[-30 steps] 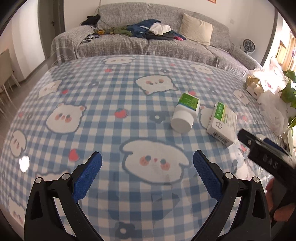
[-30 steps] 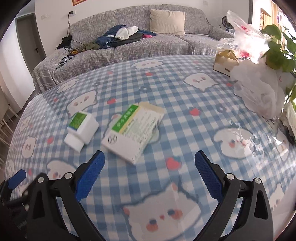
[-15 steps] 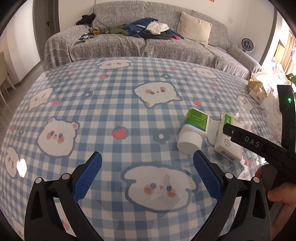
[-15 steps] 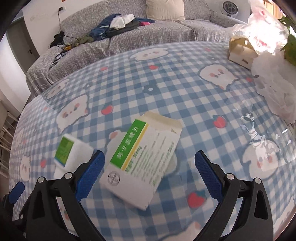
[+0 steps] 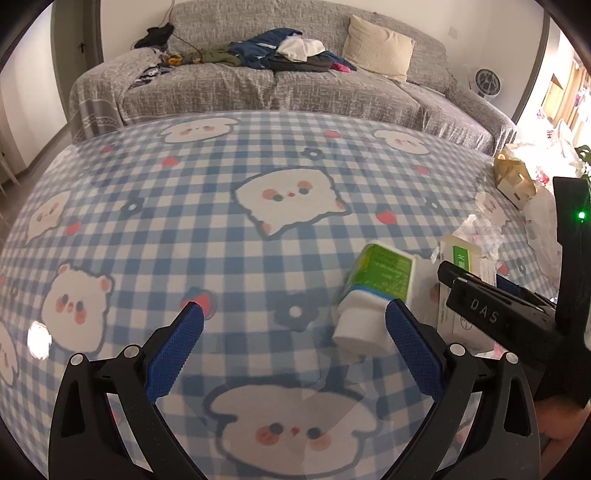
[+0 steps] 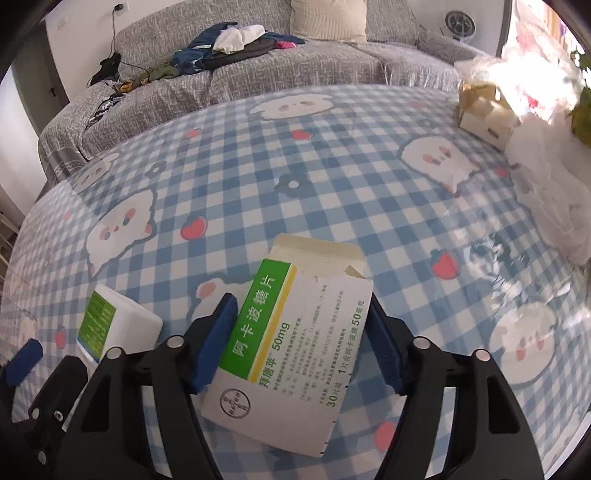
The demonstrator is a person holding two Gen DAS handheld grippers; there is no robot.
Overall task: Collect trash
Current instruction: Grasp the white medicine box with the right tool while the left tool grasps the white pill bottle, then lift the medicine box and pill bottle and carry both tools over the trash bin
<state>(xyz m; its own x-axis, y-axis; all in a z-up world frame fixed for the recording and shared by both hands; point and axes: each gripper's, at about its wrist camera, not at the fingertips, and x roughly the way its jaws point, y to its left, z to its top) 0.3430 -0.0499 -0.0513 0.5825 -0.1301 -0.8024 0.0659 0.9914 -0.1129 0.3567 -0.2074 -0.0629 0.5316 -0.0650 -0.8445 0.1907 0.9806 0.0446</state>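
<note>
My right tongs [image 6: 299,339] pinch the torn medicine box [image 6: 291,354] by its long sides to lift it off the worktop [image 6: 332,177]; left tongs [image 5: 295,339] stay spread, white bottle [image 5: 373,291] at one o'clock.

A round tabletop [image 5: 155,229] fills the foreground, covered in a blue-and-white checked cloth printed with white cartoon animals, strawberries and flowers. At twelve o'clock beyond it stands a long sofa [image 5: 258,85] under a grey textured cover, with a heap of clothes [image 5: 291,55] on its seat and a beige cushion [image 5: 380,55] leaning on the backrest. A small fan [image 5: 488,79] stands at two o'clock past the sofa's arm. The wall [image 5: 122,22] behind is pale, and strong daylight washes out the three o'clock side.
</note>
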